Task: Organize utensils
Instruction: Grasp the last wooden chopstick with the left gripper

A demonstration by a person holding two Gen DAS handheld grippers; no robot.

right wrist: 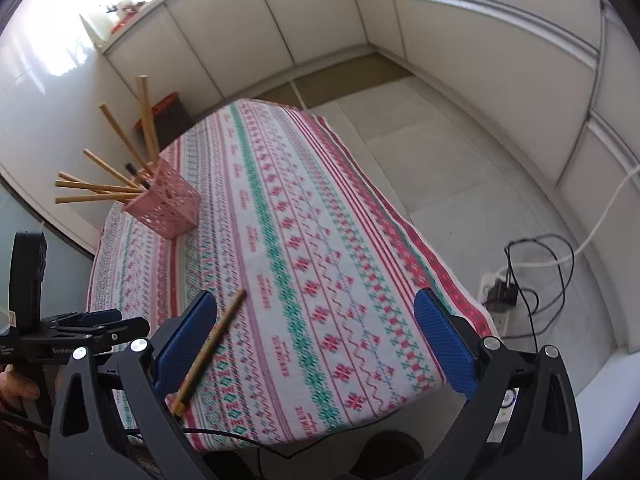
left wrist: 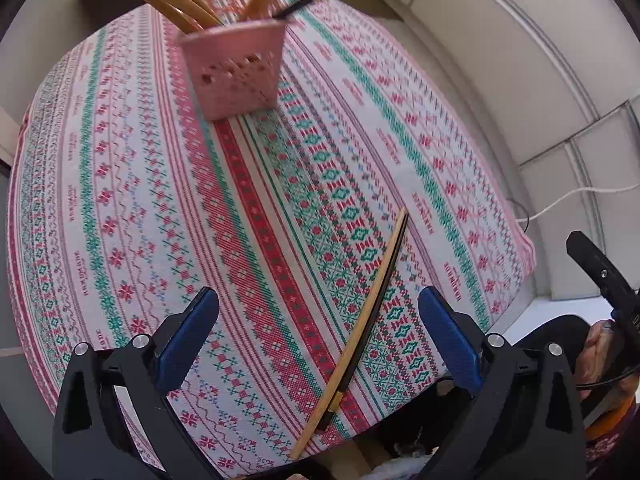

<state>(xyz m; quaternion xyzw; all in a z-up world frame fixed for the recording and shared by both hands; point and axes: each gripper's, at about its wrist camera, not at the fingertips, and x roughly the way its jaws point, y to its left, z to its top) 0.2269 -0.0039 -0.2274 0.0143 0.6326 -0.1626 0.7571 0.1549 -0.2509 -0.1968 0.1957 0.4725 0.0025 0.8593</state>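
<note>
Ribbed blue fingers (left wrist: 448,340) above slender wooden chopsticks (left wrist: 360,332)

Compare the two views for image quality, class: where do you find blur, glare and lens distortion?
Left wrist view: the pink basket and the sticks in it are smeared by blur, while the chopsticks near the left tool stay sharp; the tablecloth bulges like a dome. Right wrist view: window glare washes out the upper left corner; wall panels bow; the pink basket is crisp.
</note>
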